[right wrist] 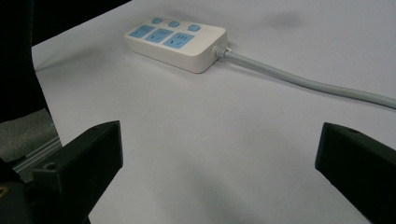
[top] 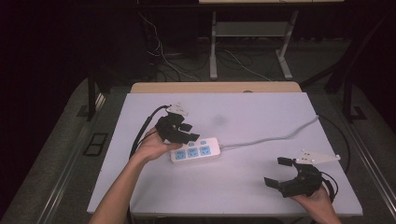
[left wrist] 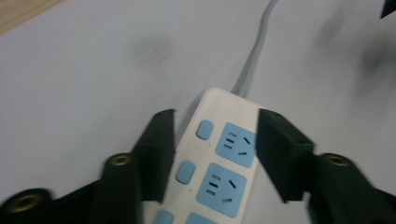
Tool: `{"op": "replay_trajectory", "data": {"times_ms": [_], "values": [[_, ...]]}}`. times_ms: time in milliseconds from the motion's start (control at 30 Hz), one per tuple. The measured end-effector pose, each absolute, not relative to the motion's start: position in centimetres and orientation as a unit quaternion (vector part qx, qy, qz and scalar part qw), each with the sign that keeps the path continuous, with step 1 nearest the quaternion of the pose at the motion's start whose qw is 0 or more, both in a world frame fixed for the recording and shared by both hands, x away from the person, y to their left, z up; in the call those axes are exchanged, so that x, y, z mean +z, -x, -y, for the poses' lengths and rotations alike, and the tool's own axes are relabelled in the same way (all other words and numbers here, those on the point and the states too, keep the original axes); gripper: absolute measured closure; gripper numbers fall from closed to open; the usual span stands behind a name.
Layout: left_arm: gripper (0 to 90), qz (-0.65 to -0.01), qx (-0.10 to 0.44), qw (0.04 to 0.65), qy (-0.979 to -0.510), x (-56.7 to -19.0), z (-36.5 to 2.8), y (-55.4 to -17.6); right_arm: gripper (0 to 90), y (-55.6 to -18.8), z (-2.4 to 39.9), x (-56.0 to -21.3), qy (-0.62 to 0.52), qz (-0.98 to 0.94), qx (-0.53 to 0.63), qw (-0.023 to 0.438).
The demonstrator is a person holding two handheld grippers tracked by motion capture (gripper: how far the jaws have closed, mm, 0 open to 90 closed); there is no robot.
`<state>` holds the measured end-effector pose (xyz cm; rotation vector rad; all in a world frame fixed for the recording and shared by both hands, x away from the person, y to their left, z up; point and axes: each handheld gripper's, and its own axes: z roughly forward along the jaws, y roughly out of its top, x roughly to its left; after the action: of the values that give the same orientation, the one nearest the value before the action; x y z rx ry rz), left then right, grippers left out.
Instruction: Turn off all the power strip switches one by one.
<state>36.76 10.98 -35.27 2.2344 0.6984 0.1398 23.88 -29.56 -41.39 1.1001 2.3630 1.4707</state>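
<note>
Here, seen from the high view, a white power strip [top: 195, 150] with three blue sockets lay a little left of the middle of the white table [top: 261, 112], its grey cord [top: 275, 136] running off toward the right edge. The left gripper [top: 189, 132], held in the person's left hand [top: 154, 145], hovered at the strip's left end, its jaws apart and gripping nothing. Near the front right corner, the right gripper [top: 278, 171] sat in the person's right hand [top: 317, 198], well apart from the strip, its jaws spread wide over bare table.

From the left gripper view, the power strip [left wrist: 219, 163] lay below and between the two black jaws, which stood either side of it. Whether the left jaw brushed the strip's edge could not be told from the blurred frame; the right jaw overlapped the strip's far edge. The cord [left wrist: 254, 56] left the strip's far end and ran up the frame.

From the right gripper view, the power strip [right wrist: 180, 39] rested farther off across the table, the cord [right wrist: 303, 81] trailing to the right. The two jaws stood far apart at the bottom corners, with nothing between them but white tabletop.
</note>
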Motion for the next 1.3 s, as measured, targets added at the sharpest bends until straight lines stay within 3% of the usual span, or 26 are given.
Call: {"op": "replay_trajectory", "data": {"times_ms": [67, 300, 667, 1033, 1300], "values": [[28.0, -0.281, 0.052, 0.393, -0.874, -35.3, -11.6, -36.4, 0.7, -23.9, 29.6, -41.4, -0.367, -0.787, 0.490, 0.074], [0.0, -0.310, 0.057, 0.393, -0.864, -35.9, -13.6, -34.9, 0.7, -23.9, 29.4, -41.4, -0.364, -0.789, 0.489, 0.074], [0.0, -0.330, 0.085, 0.457, -0.822, -37.4, -16.2, -31.0, 0.7, -23.8, 29.2, -41.4, -0.363, -0.790, 0.488, 0.072], [0.0, -0.338, 0.106, 0.489, -0.797, -39.9, -17.5, -27.2, 0.7, -23.6, 29.1, -41.4, -0.363, -0.789, 0.490, 0.070], [0.0, -0.333, 0.099, 0.488, -0.801, -41.0, -17.4, -26.4, 0.7, -23.4, 29.1, -41.5, -0.367, -0.789, 0.490, 0.064]]}}
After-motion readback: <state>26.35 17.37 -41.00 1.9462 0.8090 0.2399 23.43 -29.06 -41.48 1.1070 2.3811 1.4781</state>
